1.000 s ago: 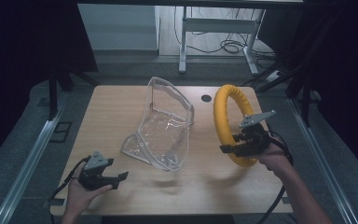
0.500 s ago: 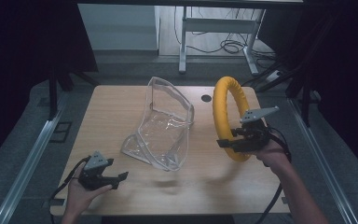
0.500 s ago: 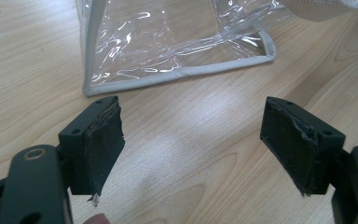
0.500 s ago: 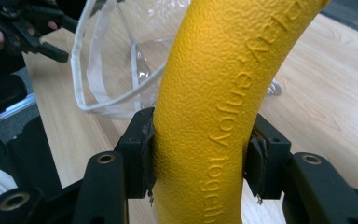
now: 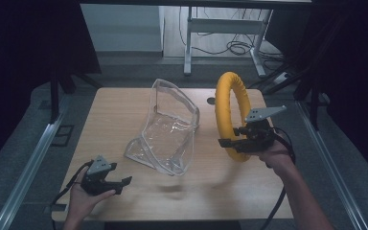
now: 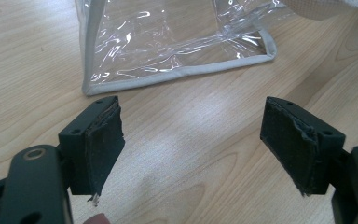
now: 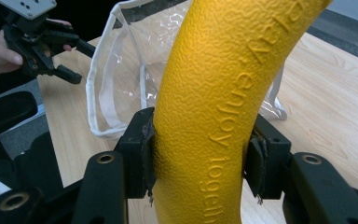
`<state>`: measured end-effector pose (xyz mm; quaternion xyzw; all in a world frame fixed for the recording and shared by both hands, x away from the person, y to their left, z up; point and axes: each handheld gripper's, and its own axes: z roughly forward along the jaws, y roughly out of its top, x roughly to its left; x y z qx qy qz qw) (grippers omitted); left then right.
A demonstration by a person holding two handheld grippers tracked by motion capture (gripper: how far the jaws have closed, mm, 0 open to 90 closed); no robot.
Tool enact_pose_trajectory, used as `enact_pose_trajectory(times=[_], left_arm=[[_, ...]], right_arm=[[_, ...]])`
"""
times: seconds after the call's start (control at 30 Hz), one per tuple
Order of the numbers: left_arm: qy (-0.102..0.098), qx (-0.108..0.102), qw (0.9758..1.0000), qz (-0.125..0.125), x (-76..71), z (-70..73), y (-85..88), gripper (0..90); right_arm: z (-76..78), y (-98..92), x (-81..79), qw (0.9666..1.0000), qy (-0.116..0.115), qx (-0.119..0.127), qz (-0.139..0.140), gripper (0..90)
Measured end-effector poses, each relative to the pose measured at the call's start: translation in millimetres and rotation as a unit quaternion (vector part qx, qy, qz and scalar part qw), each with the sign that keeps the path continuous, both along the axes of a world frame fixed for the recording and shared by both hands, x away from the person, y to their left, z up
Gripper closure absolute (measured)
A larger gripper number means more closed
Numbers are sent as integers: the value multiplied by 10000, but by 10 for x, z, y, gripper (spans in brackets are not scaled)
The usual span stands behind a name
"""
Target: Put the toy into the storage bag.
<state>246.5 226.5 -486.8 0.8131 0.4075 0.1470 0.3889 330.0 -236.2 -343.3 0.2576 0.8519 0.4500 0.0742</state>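
On the wooden table (image 5: 124,120) there are 2 things to count: 1 yellow ring (image 5: 226,112) and 1 clear plastic bag (image 5: 169,128). There are also 2 grippers, 1 in each of the person's hands.

The yellow ring is a thick foam hoop with a pebbled surface. In the right gripper view, raised lettering runs along its curve and reads "enjoy toget…", with the rest cut off. In the high view it stands upright on edge at the right side of the table, just right of the bag. Its lower part is at the right gripper (image 5: 239,142), and its top arcs toward the far edge of the table.

The right gripper has its 2 black jaws pinched on the ring, 1 pad pressed into each side of the foam tube.

The clear plastic bag sits near the middle of the table. It is transparent and crinkled, with a pale grey-white trim along its edges. Its mouth gapes open and 1 side panel stands tall.

The left gripper (image 5: 122,184) is at the near left of the table, well apart from the ring. Its 2 jaws are spread wide over bare wood, and the bag's trimmed corner lies just beyond them in the left gripper view.
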Motion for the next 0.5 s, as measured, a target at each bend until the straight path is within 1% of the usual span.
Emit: enact_pose_trajectory(times=[0.5], left_arm=[[2,2,10000,-7,4,-8,-6,211]], right_arm=[[56,120,12,9997,-68,190,110,501]])
